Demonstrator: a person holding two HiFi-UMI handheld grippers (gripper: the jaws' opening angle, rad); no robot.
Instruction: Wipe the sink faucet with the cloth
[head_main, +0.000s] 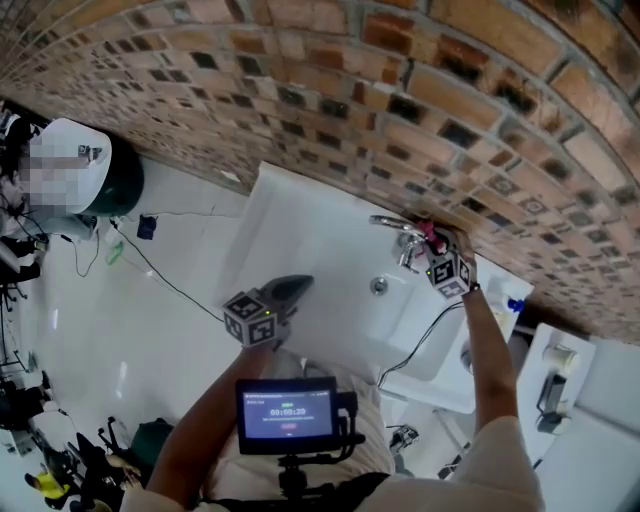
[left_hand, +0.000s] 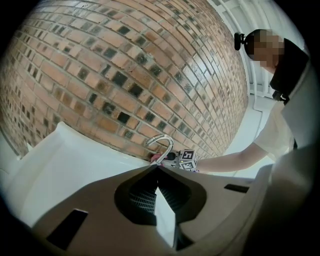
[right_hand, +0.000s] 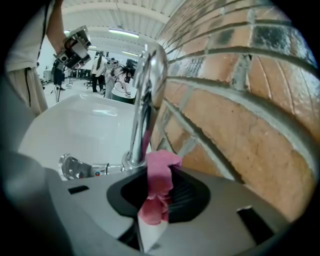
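A: Now, which step?
B: Wiping. Right gripper pinched shut on pink cloth; cloth sits at the faucet base, contact looks likely.
A: Left gripper?
B: Jaws together, empty, over the sink, well apart from the faucet.
A: Next?
B: Probably drag the cloth up the spout, keeping pressure

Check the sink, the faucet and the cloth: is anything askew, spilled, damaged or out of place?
Nothing stands out. The faucet stands upright on the sink by the brick wall; the pink cloth is pinched in the right gripper beside its base; the left gripper is shut, empty. No spill or damage shows.
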